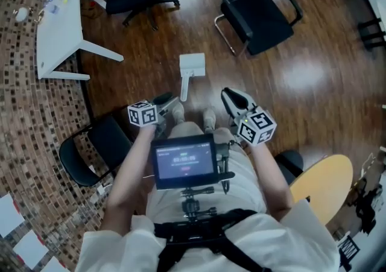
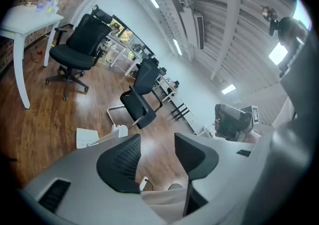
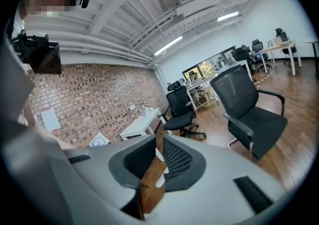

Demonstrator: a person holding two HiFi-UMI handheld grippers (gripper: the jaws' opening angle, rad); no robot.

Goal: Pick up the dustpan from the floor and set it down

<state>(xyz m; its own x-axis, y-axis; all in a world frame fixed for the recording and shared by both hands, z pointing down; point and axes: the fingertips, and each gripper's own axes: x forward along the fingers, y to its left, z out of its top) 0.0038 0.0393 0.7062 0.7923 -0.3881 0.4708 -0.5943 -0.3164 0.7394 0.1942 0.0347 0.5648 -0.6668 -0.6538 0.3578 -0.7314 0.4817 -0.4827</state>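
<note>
Reaching for the dustpan (image 1: 192, 67) is, I judge, the step in hand. It lies flat on the wood floor (image 1: 301, 78), just ahead of both grippers, untouched, handle pointing back toward them. The left gripper (image 1: 165, 102) has its jaws wide apart with nothing between them. The right gripper (image 1: 233, 98) is all but closed, and empty. Next, the left gripper likely must drop to the handle and close. The dustpan is white, with a squarish pan and a slim straight handle.
</note>
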